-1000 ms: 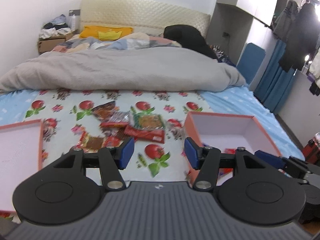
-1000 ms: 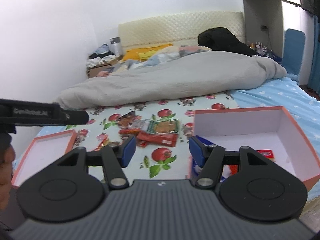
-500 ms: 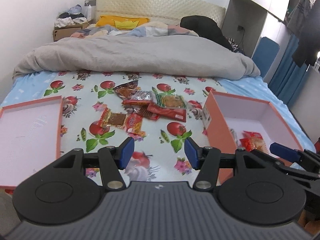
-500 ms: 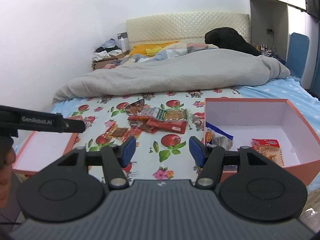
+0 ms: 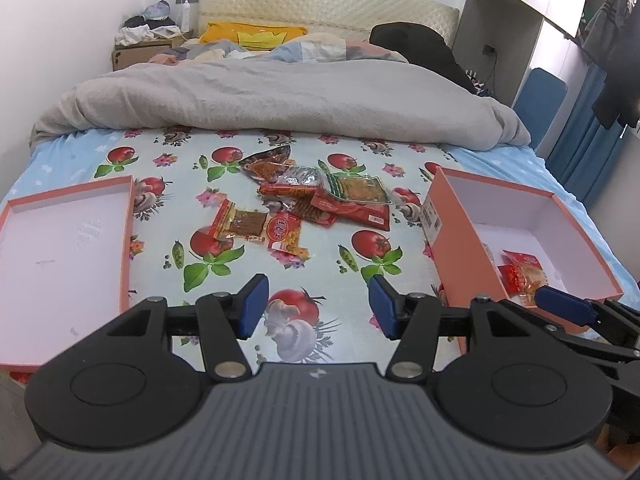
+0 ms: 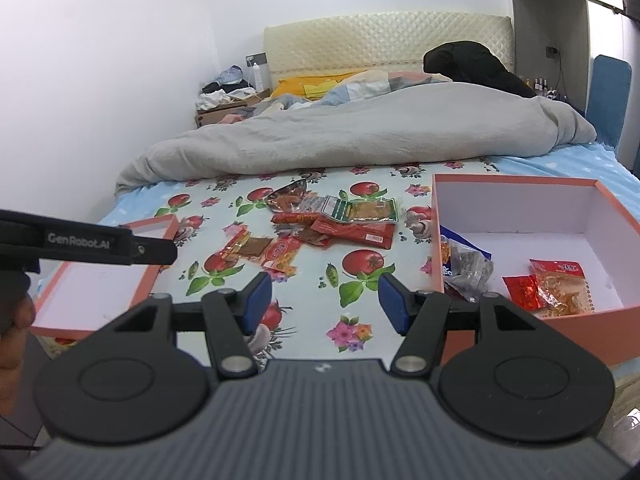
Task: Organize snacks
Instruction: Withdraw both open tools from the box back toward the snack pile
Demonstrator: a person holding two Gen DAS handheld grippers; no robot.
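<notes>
I hold the left gripper (image 5: 314, 306) level above the near edge of the bed (image 5: 328, 292), fingers pointing toward the headboard, jaws spread wide with nothing between them. My right gripper (image 6: 325, 302) sits in the same attitude just to its right, jaws likewise spread and empty; its blue fingertip (image 5: 560, 303) shows at the right edge of the left wrist view, in front of the near wall of the box.

The loose snack packets (image 5: 316, 204) lie in a cluster at the middle of the patterned sheet, well ahead of both grippers. The nearest is an orange-and-brown packet (image 6: 260, 252); behind it red packets overlap under a clear green-edged packet (image 6: 360, 210).

The orange box (image 6: 516, 188) stands open at the right edge of the bed, holding a red packet (image 6: 554, 288) near its front wall and a silver-blue packet (image 6: 466, 262) against its left wall. The box lid (image 5: 128, 240) lies upturned at the left edge.

Between lid and box the sheet offers an open lane from the grippers to the cluster. A grey duvet (image 5: 280, 104) bounds the far side.
</notes>
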